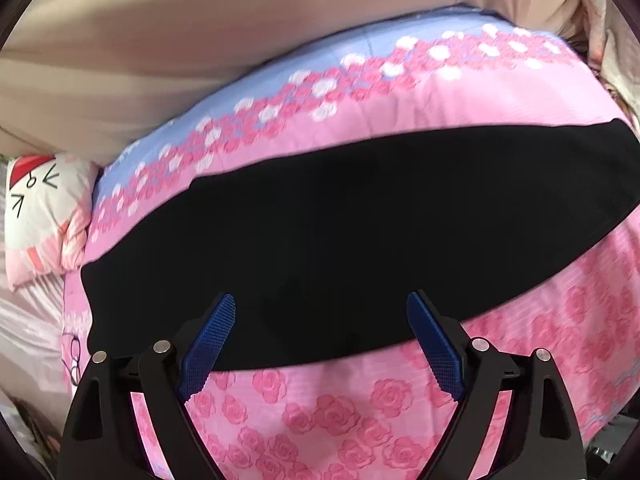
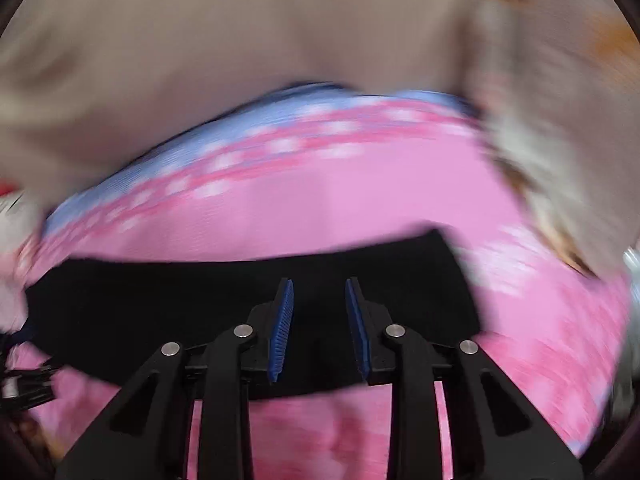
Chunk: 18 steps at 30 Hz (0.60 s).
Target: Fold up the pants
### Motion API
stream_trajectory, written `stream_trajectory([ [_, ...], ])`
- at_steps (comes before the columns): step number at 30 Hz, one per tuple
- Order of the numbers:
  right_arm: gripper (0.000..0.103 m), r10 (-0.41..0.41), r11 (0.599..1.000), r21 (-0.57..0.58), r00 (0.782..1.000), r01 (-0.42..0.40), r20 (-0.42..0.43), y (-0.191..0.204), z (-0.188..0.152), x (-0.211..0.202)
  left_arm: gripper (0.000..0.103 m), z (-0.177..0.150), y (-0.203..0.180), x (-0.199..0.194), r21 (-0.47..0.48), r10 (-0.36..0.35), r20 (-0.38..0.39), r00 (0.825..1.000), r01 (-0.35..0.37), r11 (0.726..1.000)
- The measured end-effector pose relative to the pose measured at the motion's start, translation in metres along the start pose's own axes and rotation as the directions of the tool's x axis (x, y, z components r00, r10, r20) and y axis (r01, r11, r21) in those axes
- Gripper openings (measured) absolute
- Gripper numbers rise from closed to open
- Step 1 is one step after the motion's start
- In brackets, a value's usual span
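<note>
Black pants (image 1: 340,220) lie flat as one long band across a pink rose-print bedspread (image 1: 320,408). My left gripper (image 1: 320,296) hangs over the band's near edge, its blue pads (image 1: 208,344) spread wide with nothing between them. The right wrist view is blurred. It shows the same pants (image 2: 160,304) on the bedspread (image 2: 320,208), with their right end near the picture's middle right. My right gripper (image 2: 319,280) is above that part of the pants. Its pads (image 2: 282,328) stand a narrow gap apart, and no cloth is pinched between them.
A white and pink pillow with a cartoon face (image 1: 36,208) lies at the left end of the bed. Beige fabric (image 1: 200,40) rises behind the bed's blue far border (image 1: 280,76). A pair of glasses (image 1: 74,356) rests near the bedspread's left edge.
</note>
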State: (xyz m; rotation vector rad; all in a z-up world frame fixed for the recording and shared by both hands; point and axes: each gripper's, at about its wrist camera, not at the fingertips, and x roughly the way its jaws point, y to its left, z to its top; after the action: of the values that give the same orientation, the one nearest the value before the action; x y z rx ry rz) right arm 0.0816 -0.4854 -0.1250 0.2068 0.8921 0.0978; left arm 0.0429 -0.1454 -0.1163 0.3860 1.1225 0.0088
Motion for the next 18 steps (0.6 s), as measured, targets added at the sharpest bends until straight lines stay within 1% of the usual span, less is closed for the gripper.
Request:
stream_trajectory([
  [1,0.027,0.064,0.997,-0.039,0.998,-0.064,-0.018,0.025,0.006,0.011,0.086,-0.002,0.002,0.003,-0.002,0.01,-0.009,1.0,-0.01,1.0],
  [2,0.027,0.144,0.985,-0.085,0.988,-0.149,-0.062,0.059,0.014,0.029,0.086,-0.006,0.008,0.006,-0.011,0.018,-0.021,1.0,-0.018,1.0],
  [3,0.027,0.219,0.963,-0.135,0.969,-0.233,-0.11,0.097,0.021,0.049,0.086,-0.008,0.012,0.008,-0.023,0.019,-0.03,0.999,-0.02,1.0],
  [4,0.027,0.264,0.945,-0.164,0.955,-0.284,-0.134,0.124,0.023,0.059,0.086,-0.01,0.018,0.01,-0.036,0.023,-0.037,0.999,-0.024,0.999],
  [5,0.027,0.334,0.91,-0.194,0.925,-0.367,-0.181,0.162,0.029,0.076,0.086,-0.013,0.027,0.011,-0.054,0.033,-0.041,0.999,-0.035,0.998],
  [6,0.027,0.386,0.88,-0.204,0.896,-0.429,-0.219,0.193,0.035,0.092,0.086,-0.016,0.035,0.012,-0.067,0.041,-0.045,0.998,-0.044,0.997],
  [7,0.027,0.42,0.86,-0.2,0.873,-0.47,-0.247,0.214,0.039,0.104,0.086,-0.02,0.045,0.013,-0.083,0.052,-0.048,0.997,-0.056,0.995],
  [8,0.027,0.455,0.832,-0.196,0.841,-0.518,-0.291,0.244,0.047,0.122,0.086,-0.023,0.053,0.014,-0.097,0.062,-0.051,0.997,-0.066,0.993],
  [9,0.027,0.471,0.814,-0.203,0.823,-0.544,-0.317,0.268,0.052,0.136,0.086,-0.028,0.063,0.015,-0.114,0.071,-0.056,0.996,-0.077,0.991],
  [10,0.027,0.473,0.803,-0.209,0.809,-0.559,-0.348,0.289,0.056,0.151,0.086,-0.033,0.074,0.016,-0.133,0.079,-0.063,0.995,-0.087,0.987],
  [12,0.027,0.451,0.789,-0.224,0.786,-0.572,-0.422,0.334,0.065,0.189,0.086,-0.042,0.094,0.019,-0.165,0.089,-0.074,0.993,-0.101,0.981],
  [13,0.027,0.44,0.783,-0.232,0.778,-0.577,-0.449,0.348,0.064,0.199,0.086,-0.046,0.104,0.022,-0.182,0.09,-0.081,0.993,-0.104,0.978],
  [15,0.027,0.391,0.779,-0.26,0.766,-0.571,-0.51,0.377,0.06,0.226,0.086,-0.056,0.128,0.027,-0.213,0.102,-0.095,0.99,-0.12,0.97],
  [16,0.026,0.364,0.777,-0.278,0.763,-0.565,-0.534,0.385,0.055,0.234,0.086,-0.06,0.139,0.03,-0.223,0.11,-0.098,0.989,-0.13,0.966],
  [18,0.026,0.33,0.772,-0.307,0.764,-0.556,-0.554,0.396,0.041,0.243,0.086,-0.065,0.157,0.036,-0.23,0.128,-0.098,0.987,-0.147,0.962],
])
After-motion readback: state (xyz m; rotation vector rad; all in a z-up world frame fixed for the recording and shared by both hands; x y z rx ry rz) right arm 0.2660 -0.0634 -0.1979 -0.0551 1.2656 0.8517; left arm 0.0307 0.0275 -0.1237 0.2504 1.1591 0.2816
